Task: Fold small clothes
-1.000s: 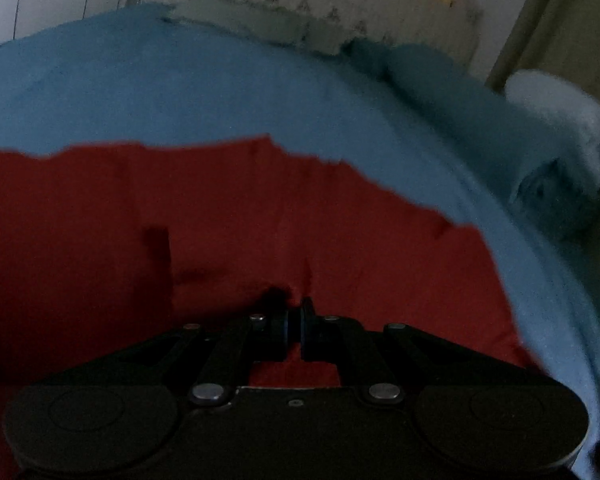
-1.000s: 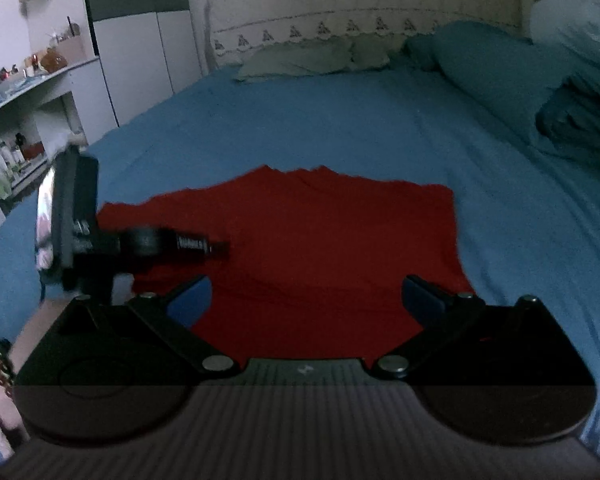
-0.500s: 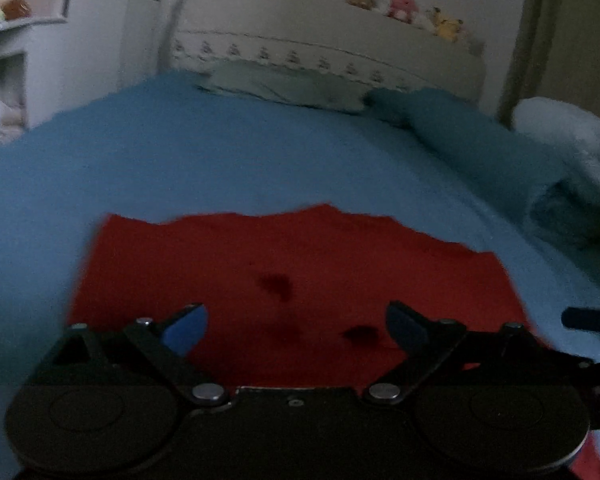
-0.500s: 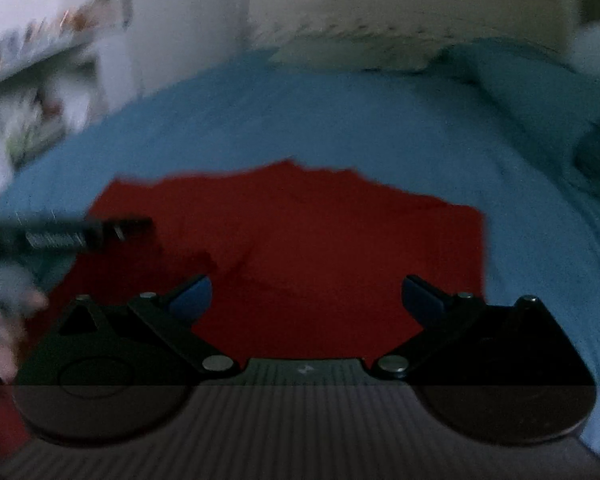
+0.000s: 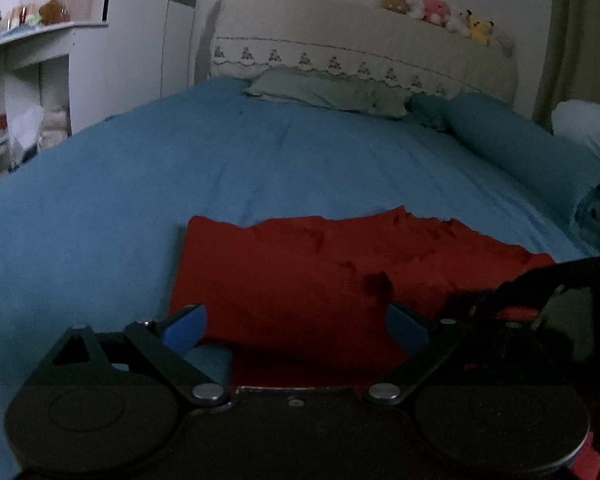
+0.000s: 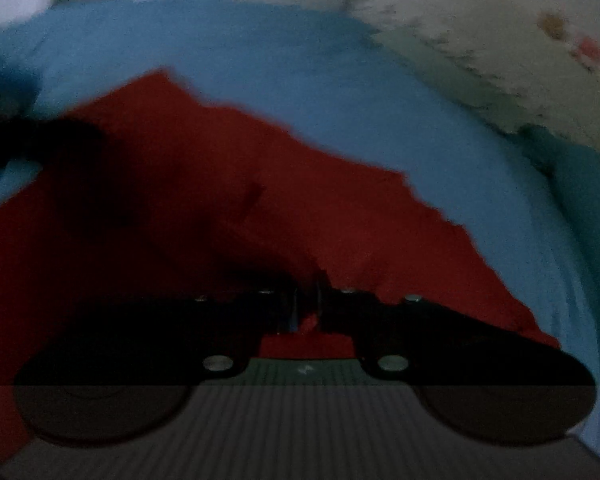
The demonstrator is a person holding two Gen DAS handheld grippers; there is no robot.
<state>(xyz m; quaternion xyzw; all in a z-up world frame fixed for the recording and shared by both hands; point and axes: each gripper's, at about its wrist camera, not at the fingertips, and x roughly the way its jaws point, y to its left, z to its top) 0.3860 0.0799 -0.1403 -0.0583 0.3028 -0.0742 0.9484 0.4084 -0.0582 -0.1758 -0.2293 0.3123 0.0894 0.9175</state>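
A red cloth [image 5: 320, 268] lies flat on the blue bed sheet [image 5: 260, 160]. My left gripper [image 5: 296, 328] hangs open just above the cloth's near edge, with nothing between its blue pads [image 5: 184, 326]. The right gripper [image 5: 516, 292] shows as a dark shape low over the cloth's right side. In the blurred, tilted right wrist view, my right gripper [image 6: 307, 304] is shut, with a fold of the red cloth [image 6: 340, 208] pinched between its pads. The left gripper [image 6: 40, 140] appears as a dark blur at the far left there.
Green pillows [image 5: 328, 92] and a pale headboard [image 5: 360, 56] with plush toys [image 5: 436, 8] stand at the bed's far end. A teal rolled duvet [image 5: 520, 152] runs along the right side. Shelves [image 5: 24, 80] and a wardrobe [image 5: 148, 40] stand at the left.
My left gripper let go of the red cloth, opened wide and drew back. My right gripper, open before, rolled, dropped onto the cloth and shut on it.
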